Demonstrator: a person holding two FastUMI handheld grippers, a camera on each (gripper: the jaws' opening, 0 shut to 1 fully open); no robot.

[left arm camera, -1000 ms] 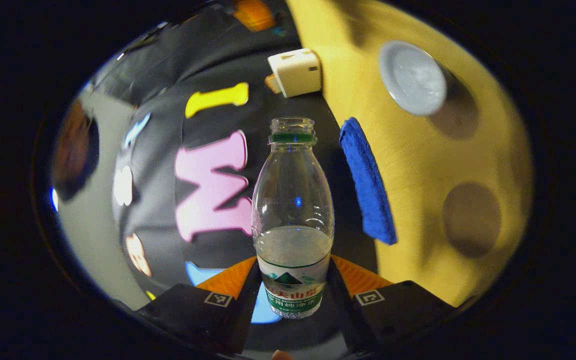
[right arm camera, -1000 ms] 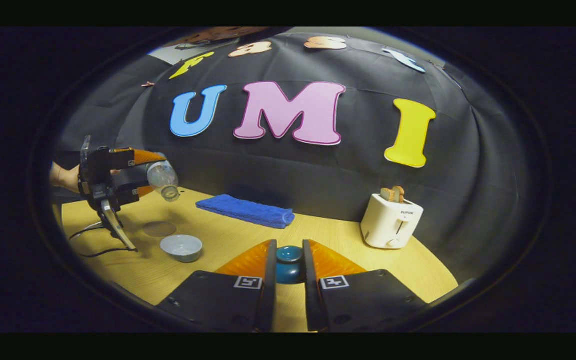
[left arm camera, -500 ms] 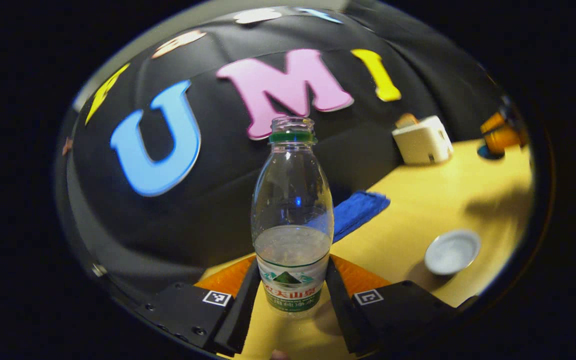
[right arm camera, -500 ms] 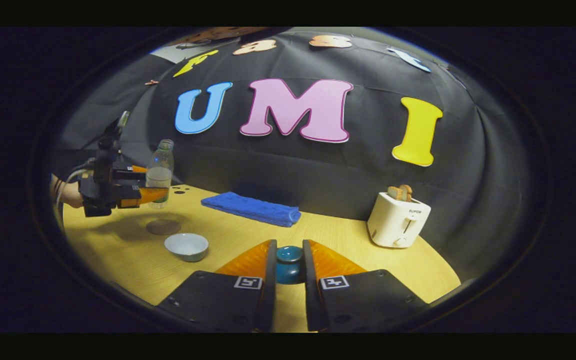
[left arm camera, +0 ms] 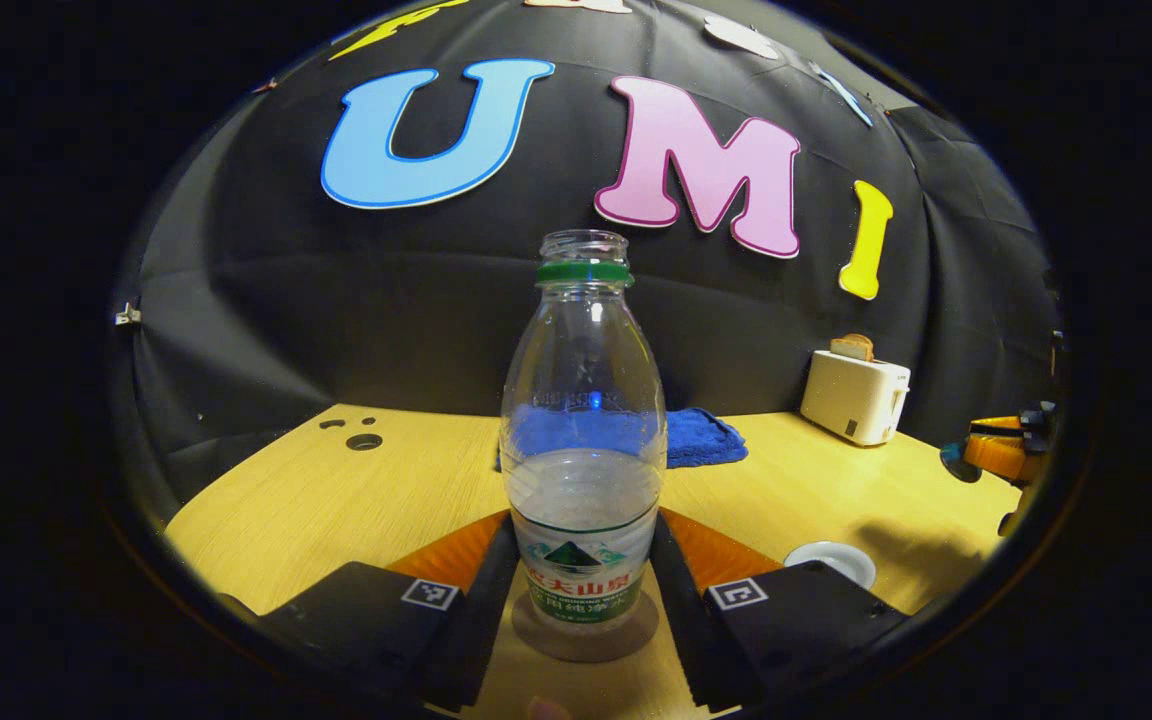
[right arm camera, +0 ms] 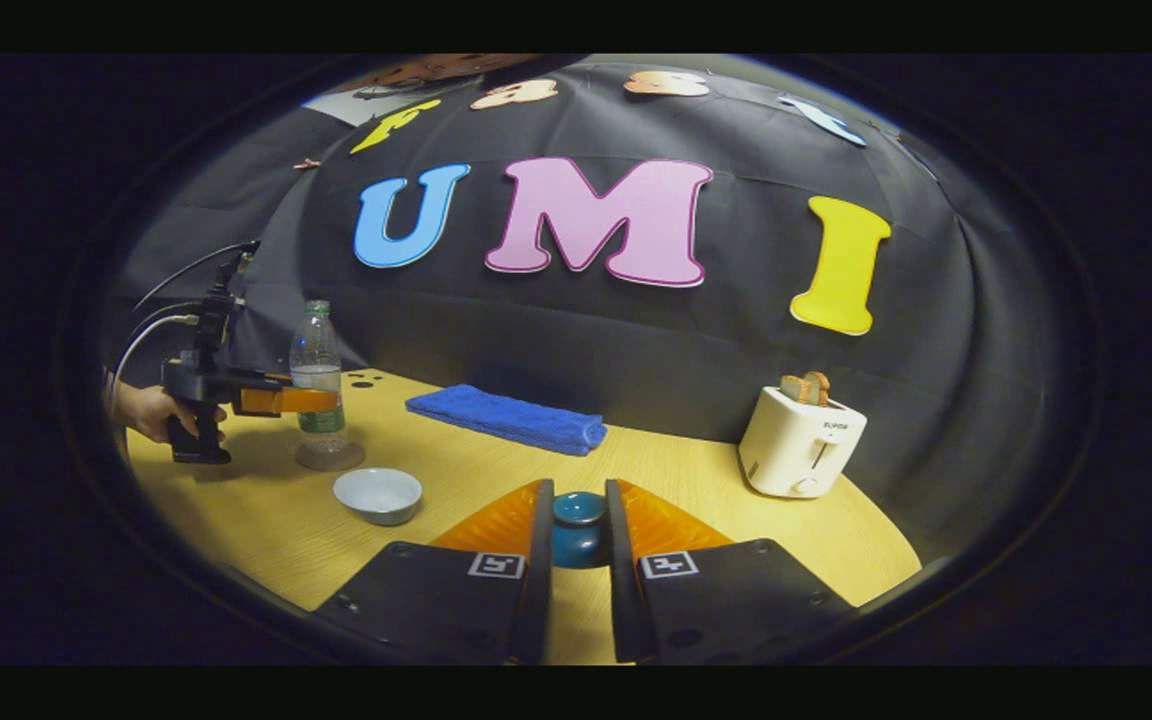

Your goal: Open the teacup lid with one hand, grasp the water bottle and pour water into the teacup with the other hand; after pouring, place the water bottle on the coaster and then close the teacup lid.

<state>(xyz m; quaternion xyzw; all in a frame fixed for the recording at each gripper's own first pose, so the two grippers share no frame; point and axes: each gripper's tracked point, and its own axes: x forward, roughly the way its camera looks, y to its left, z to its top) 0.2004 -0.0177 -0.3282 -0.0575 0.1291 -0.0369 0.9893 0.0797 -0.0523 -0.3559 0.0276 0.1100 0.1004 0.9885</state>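
L gripper [left arm camera: 584, 590] clamps water bottle [left arm camera: 584, 440] upright on coaster [left arm camera: 584, 640]; R gripper [right arm camera: 576, 535] pinches teacup lid [right arm camera: 577, 520]

The left gripper [left arm camera: 584, 585] grips the bottle [left arm camera: 584, 440] by its labelled lower part, upright and uncapped, base on the round coaster [left arm camera: 586, 640]. Water fills roughly its lower half. On the table [left arm camera: 336, 490], a blue cloth [left arm camera: 701, 437] lies behind, a toaster [left arm camera: 856, 397] right, a cup [left arm camera: 831, 558] near right.
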